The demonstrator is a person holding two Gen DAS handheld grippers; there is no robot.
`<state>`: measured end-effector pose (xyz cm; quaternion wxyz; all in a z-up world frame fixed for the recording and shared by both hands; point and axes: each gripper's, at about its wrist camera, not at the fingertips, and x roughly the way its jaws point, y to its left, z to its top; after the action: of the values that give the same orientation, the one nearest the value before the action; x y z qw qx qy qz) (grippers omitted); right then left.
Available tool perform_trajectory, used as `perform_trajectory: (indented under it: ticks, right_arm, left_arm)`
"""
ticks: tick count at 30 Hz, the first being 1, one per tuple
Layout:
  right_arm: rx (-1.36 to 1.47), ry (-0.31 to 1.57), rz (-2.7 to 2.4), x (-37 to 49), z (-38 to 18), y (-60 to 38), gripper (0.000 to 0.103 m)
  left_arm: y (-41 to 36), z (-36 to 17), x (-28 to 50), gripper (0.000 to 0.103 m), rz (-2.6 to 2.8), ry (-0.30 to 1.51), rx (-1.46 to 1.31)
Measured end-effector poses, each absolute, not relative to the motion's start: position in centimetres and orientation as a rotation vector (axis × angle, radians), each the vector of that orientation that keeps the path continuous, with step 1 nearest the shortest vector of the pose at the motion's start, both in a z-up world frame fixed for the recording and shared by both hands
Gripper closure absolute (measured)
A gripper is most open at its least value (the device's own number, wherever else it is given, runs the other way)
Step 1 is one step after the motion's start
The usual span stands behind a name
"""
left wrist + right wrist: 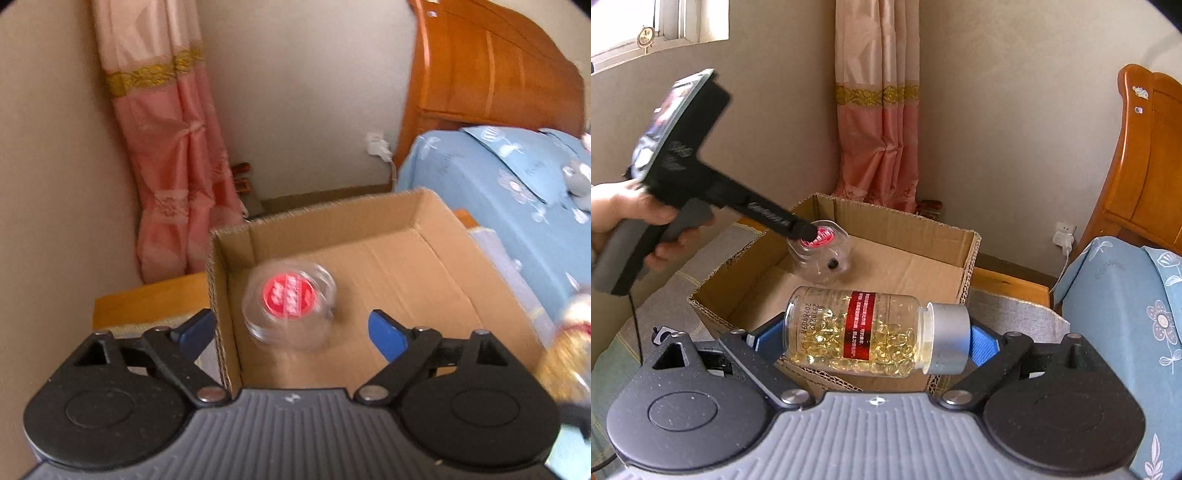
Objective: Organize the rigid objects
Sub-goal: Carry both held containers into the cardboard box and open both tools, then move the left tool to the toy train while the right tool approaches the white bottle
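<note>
Left gripper [291, 326] and right gripper [868, 339]: black linkages, blue fingertips, grey ribbed bodies; cardboard box [406, 258] plain tan-brown with corrugated edges, clear jar [290, 302] inside it with a red round label bearing white lettering. Bottle [857, 328] is clear, full of golden-yellow capsules, with a red label band in white print and a silver-grey cap at its 3 o'clock end. Curtain [879, 129] at 12 o'clock is pale pink over deeper pink with a gold patterned band; bedding [1126, 332] at 3 o'clock is light blue with white flowers, headboard [491, 66] orange-brown wood, wall [1015, 129] beige.
</note>
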<state>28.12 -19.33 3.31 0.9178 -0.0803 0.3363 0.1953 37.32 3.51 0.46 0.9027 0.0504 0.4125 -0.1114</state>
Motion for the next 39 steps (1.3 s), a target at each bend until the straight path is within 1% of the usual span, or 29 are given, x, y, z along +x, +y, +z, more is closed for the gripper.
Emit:
perform_trajectory:
  ticks: [11,16,22,25,31,39]
  right_arm:
    - [-0.184,0.708,0.39,31.8,3.3,-18.4,0.006]
    - [-0.191,0.733,0.371,34.4,2.8,-17.6,0.006]
    - [-0.182,0.74,0.335,37.1,2.0,-16.8,0.005]
    - [-0.178,0.727,0.314,37.8,1.8,-16.5,0.0]
    - [-0.179,0.719,0.327,35.7,2.4,-16.5,0.0]
    - [-0.174,0.715,0.369,30.7,3.1,-16.7,0.0]
  left_arm:
    - [5.0,2.1,31.7,0.007,-0.249,0.808,0.155]
    - [6.6,2.5,30.6,0.007,-0.193,0.773,0.171]
    - [7.7,2.2,29.3,0.007,-0.21,0.778,0.141]
    - [8.0,2.0,28.9,0.007,-0.211,0.783,0.138]
    - [8.6,1.3,28.4,0.007,-0.209,0.795,0.114]
    - [9.1,0.4,26.6,0.007,-0.171,0.804,0.12]
